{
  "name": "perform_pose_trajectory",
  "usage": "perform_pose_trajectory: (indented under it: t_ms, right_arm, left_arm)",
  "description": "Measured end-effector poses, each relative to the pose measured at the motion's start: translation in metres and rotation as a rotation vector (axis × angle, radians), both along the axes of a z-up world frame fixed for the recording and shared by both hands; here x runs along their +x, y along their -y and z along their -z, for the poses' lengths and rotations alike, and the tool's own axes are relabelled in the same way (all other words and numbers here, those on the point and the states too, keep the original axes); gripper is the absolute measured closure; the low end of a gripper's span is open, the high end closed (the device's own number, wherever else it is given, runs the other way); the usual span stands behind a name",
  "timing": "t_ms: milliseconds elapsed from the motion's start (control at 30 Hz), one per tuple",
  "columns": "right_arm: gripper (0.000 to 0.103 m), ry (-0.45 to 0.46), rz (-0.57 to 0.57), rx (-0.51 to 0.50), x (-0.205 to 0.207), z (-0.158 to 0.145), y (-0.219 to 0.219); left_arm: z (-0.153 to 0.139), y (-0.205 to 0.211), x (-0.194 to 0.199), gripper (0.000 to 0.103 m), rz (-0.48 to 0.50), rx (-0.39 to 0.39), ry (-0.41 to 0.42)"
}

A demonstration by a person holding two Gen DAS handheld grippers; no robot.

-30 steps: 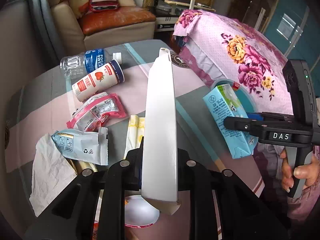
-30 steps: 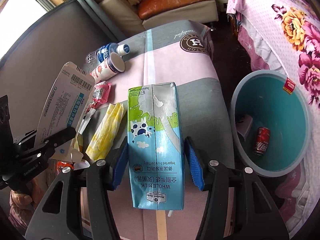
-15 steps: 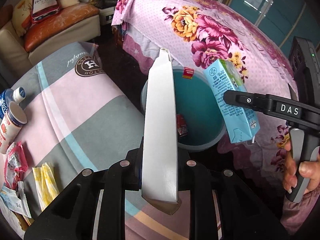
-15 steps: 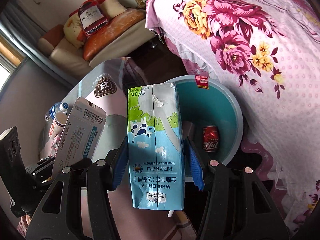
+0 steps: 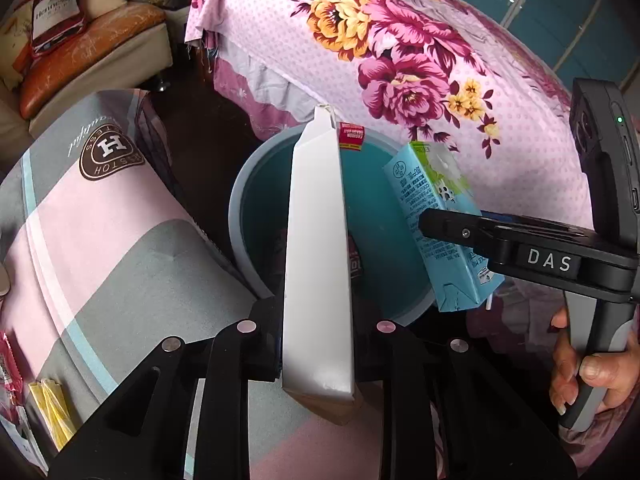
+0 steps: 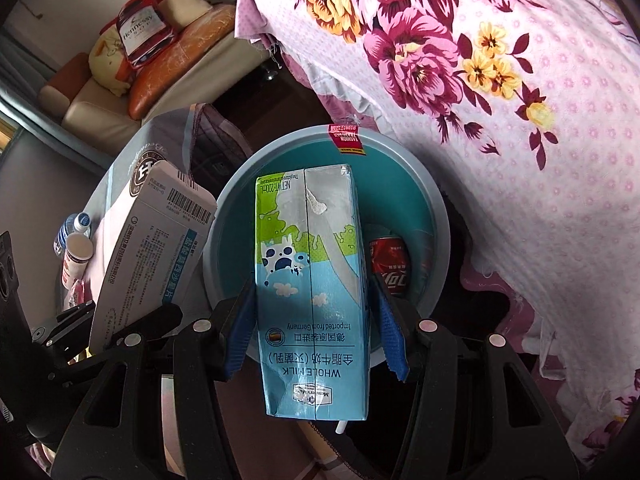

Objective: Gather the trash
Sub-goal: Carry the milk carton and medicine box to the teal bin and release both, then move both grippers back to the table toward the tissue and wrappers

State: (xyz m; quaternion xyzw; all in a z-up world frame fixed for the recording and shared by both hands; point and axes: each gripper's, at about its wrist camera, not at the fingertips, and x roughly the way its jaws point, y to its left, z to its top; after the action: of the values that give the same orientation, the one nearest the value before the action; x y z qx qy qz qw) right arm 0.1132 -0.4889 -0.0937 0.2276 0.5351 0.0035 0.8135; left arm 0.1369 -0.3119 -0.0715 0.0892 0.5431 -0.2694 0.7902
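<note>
Right wrist view shows the right gripper (image 6: 316,316) clamping a milk carton (image 6: 312,288) over the teal bin (image 6: 434,216) (a red can (image 6: 390,266) inside), while the left gripper (image 5: 318,344) grips a white box (image 5: 318,248) beside it.

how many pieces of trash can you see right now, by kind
cartons/boxes: 2, milk carton and white box, each held in tongs
cans: 1, red can in the bin
bottles: 2
wrappers: 2
total: 7
</note>
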Motion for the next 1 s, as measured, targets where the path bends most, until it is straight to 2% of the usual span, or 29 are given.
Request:
perform_pose_trajectory:
  t_ms: [33,100,167,367,633,767,900,1000]
  right_arm:
    - [0.051,-0.003,0.0,0.001,0.001,0.001,0.001]
    - [0.051,-0.006,-0.001,0.005,0.002,0.002,0.001]
    - [0.051,-0.006,-0.004,0.004,0.003,0.002,0.001]
    - [0.051,-0.029,-0.019,-0.005,0.007,0.008,-0.007]
    - [0.049,-0.072,-0.037,-0.002,0.01,0.015,-0.022]
    - [0.037,-0.076,-0.045,-0.003,0.007,0.013,-0.033]
    - [0.036,-0.073,-0.054,-0.007,0.002,0.007,-0.043]
    - [0.03,-0.073,-0.064,-0.008,-0.001,0.0,-0.054]
  left_arm:
    - [-0.001,-0.001,0.0,0.064,-0.004,-0.001,0.003]
    - [-0.003,-0.004,0.0,0.031,-0.025,0.009,0.031]
    - [-0.006,-0.01,0.0,0.022,-0.049,-0.001,0.05]
    - [-0.008,-0.032,0.002,0.016,-0.107,-0.027,0.032]
    - [-0.005,-0.06,-0.007,0.015,-0.147,-0.04,0.001]
    - [-0.008,-0.074,-0.014,0.014,-0.158,-0.048,0.0]
    - [-0.014,-0.089,-0.022,0.012,-0.173,-0.058,0.008]
    - [-0.02,-0.104,-0.031,0.011,-0.187,-0.062,0.021]
